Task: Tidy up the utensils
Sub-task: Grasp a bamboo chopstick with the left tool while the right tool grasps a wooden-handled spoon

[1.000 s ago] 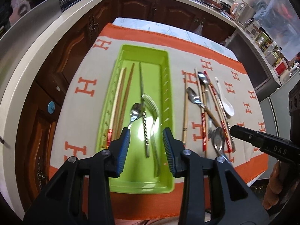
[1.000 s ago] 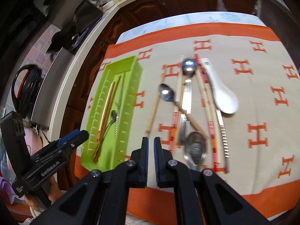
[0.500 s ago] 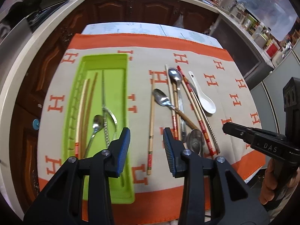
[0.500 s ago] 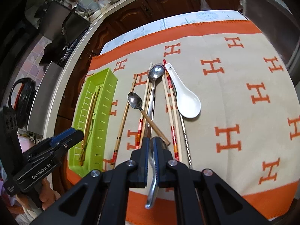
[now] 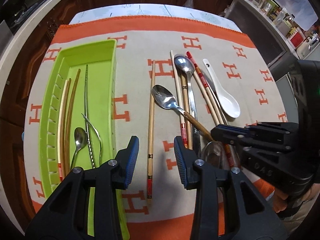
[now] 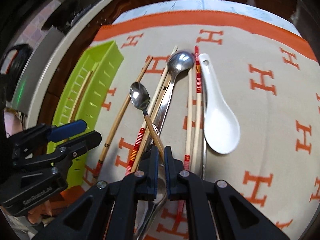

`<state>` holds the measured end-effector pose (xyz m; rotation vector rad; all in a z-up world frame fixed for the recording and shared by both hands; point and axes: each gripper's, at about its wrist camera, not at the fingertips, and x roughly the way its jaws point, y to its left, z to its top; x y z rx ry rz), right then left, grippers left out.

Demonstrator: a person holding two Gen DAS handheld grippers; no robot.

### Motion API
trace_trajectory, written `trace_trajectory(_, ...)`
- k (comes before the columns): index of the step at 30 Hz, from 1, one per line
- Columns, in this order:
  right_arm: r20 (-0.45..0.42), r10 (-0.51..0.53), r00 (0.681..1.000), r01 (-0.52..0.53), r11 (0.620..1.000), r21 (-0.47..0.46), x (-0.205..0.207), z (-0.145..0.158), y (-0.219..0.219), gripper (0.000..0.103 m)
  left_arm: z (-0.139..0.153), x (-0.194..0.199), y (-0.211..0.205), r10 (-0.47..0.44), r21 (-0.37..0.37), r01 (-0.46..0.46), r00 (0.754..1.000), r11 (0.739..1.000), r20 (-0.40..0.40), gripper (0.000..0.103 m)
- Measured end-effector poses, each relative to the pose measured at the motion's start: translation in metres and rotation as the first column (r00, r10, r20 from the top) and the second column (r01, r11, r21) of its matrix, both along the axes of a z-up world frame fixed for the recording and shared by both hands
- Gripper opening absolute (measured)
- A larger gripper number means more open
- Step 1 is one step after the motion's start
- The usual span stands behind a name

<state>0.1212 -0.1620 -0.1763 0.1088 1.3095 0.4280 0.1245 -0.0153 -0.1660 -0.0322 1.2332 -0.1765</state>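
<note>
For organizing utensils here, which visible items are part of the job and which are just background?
Job: green tray, loose chopstick, wooden-handled spoon, white soup spoon, metal spoon in the right gripper.
Background: patterned cloth, countertop jars.

The near end of the lime-green plastic utensil tray disappears behind the left gripper's black frame. The steel spoon's bowl sits half hidden between the right gripper's blue pads, handle running off the bottom edge.

On the cloth, the tray lies toward the left edge with chopsticks and a small spoon in it, a lone chopstick right of it, and crossed utensils with the ceramic spoon rightmost.
</note>
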Motion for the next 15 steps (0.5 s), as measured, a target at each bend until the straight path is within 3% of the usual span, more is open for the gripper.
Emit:
trace_trajectory(5,-0.002,0.041,0.999,-0.041,0.998,-0.055,0.007,-0.008,0.009,0.020,-0.010,0.007,0.001,0.003,-0.007,-0.003,1.000,1.000,-0.019,0.033)
trace_trajectory(14,0.017,0.086,0.996,-0.084,0.993,-0.079,0.014,-0.007,0.024,0.020,-0.020,0.013,0.003,0.000,-0.018,-0.001,0.999,1.000,-0.037,0.033)
trace_trajectory(15,0.020,0.087,0.996,-0.085,0.993,-0.076,0.014,-0.007,0.025,0.014,-0.020,0.014,0.003,0.001,-0.016,-0.001,0.999,1.000,-0.038,0.033)
